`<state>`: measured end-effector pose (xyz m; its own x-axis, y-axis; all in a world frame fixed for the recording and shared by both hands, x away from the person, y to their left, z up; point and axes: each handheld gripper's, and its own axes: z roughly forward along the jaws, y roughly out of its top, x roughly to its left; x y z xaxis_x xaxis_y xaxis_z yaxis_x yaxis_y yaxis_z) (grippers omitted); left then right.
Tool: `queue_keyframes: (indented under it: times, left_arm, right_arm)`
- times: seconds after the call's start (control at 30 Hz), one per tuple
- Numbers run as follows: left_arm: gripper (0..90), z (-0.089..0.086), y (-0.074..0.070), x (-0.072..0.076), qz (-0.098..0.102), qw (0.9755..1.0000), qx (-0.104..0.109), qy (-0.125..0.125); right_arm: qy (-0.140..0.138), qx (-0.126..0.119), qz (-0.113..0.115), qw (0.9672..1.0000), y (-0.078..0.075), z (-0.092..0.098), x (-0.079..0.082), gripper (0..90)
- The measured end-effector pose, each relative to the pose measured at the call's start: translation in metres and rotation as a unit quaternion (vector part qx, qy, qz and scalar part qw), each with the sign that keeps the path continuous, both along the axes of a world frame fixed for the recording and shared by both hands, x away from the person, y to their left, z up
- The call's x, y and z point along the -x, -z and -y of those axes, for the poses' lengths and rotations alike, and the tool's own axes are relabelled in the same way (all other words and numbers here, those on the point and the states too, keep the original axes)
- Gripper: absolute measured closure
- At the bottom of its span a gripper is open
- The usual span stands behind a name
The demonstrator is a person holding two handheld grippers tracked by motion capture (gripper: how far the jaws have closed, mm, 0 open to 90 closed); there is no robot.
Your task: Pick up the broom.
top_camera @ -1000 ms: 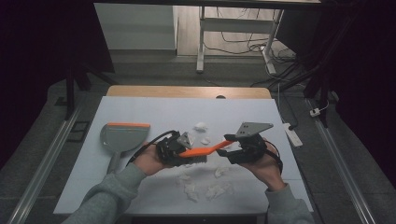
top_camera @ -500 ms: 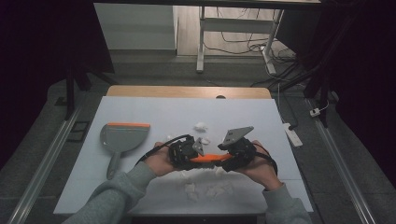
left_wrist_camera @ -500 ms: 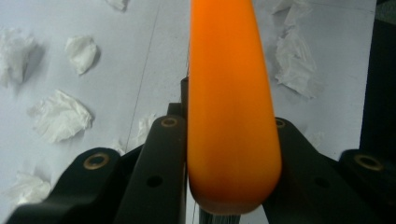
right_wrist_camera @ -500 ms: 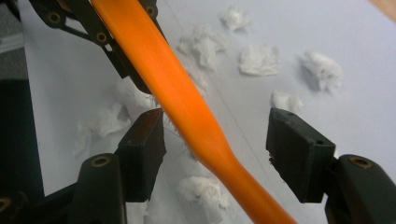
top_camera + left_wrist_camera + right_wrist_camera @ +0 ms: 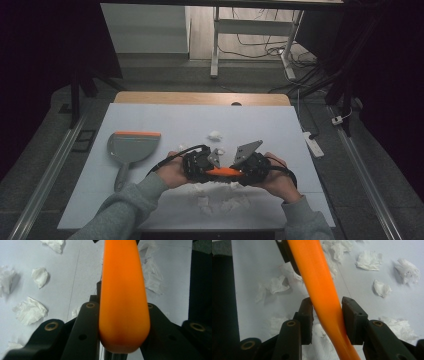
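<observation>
The orange brush handle (image 5: 123, 295) looks like smooth, glossy plastic. Crumpled tissue scraps (image 5: 369, 261) are soft, wrinkled paper on the table's (image 5: 165, 120) matt surface.

Both forearms wear grey-green knit sleeves. The left gripper (image 5: 212, 167) and right gripper (image 5: 240, 167) are black, each topped by a grey three-cornered plate. A black cable loops off toward nine o'clock. Brass-ringed screws stud the jaws.

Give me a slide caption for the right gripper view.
Right gripper closing its jaws on an orange handle above scattered tissue scraps.
</observation>
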<state>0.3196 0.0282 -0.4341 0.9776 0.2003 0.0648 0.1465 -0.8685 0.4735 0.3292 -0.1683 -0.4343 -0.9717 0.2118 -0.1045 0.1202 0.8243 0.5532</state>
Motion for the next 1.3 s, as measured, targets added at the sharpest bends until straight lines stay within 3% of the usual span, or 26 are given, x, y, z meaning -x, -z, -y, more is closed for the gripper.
queue_keyframes:
  times: [0.13,0.2,0.23,0.27,0.3,0.37,0.4,0.43,0.47,0.5,0.6,0.7,0.87,1.03,1.2,1.3]
  left_arm:
    - [76.8,-0.003,-0.001,-0.003,-0.001,1.0,0.008,0.0]
    - [76.1,-0.005,-0.001,-0.004,-0.003,0.9997,0.022,-0.012]
    - [72.7,-0.007,-0.002,-0.005,0.0,0.9994,0.029,-0.017]
    - [67.9,-0.01,-0.003,-0.005,0.019,0.9983,0.043,-0.035]
    - [60.8,-0.01,-0.003,-0.005,0.019,0.9983,0.043,-0.035]
    - [42.0,-0.015,-0.005,-0.004,0.04,0.9953,0.06,-0.065]
    - [35.4,-0.018,-0.006,-0.003,0.051,0.9931,0.065,-0.083]
    - [35.4,-0.022,-0.007,-0.002,0.065,0.9903,0.069,-0.101]
    - [29.4,-0.031,-0.011,0.002,0.074,0.9856,0.083,-0.127]
    - [28.3,-0.031,-0.011,0.002,0.074,0.9856,0.083,-0.127]
    - [27.3,-0.051,-0.012,0.011,0.08,0.9787,0.097,-0.162]
    - [26.4,-0.072,-0.006,0.022,0.082,0.9692,0.111,-0.204]
    - [25.6,-0.107,0.005,0.04,0.079,0.9601,0.118,-0.241]
    - [25.6,-0.14,0.016,0.054,0.072,0.947,0.132,-0.284]
    - [26.4,-0.167,0.028,0.068,0.084,0.9315,0.142,-0.324]
    - [26.7,-0.181,0.037,0.072,0.072,0.9228,0.16,-0.343]
  right_arm:
    - [-0.005,0.002,0.009,0.9999,-0.001,-0.001,0.001,65.1]
    - [-0.002,0.002,0.013,0.9999,-0.002,-0.001,0.002,65.5]
    - [0.006,-0.002,0.01,0.9999,-0.003,0.0,0.001,65.8]
    - [0.011,-0.007,0.012,0.9998,-0.005,0.002,0.0,66.3]
    - [0.017,-0.012,0.012,0.9997,-0.006,0.003,0.0,66.9]
    - [0.031,-0.016,0.018,0.9992,-0.007,0.005,-0.002,67.1]
    - [0.038,-0.017,0.02,0.9989,-0.007,0.006,-0.003,67.1]
    - [0.038,-0.017,0.02,0.9989,-0.007,0.006,-0.003,67.1]
    - [0.048,-0.022,0.023,0.9984,-0.007,0.008,-0.004,67.1]
    - [0.048,-0.022,0.023,0.9984,-0.007,0.008,-0.004,67.1]
    - [0.061,-0.036,0.024,0.9972,-0.007,0.011,-0.007,67.1]
    - [0.072,-0.039,0.028,0.9963,-0.007,0.013,-0.008,67.2]
    - [0.089,-0.045,0.03,0.9946,-0.008,0.017,-0.011,67.3]
    - [0.106,-0.058,0.029,0.9923,-0.01,0.022,-0.013,67.3]
    - [0.128,-0.068,0.03,0.9889,-0.012,0.029,-0.016,67.3]
    - [0.138,-0.072,0.034,0.9872,-0.013,0.032,-0.017,67.3]
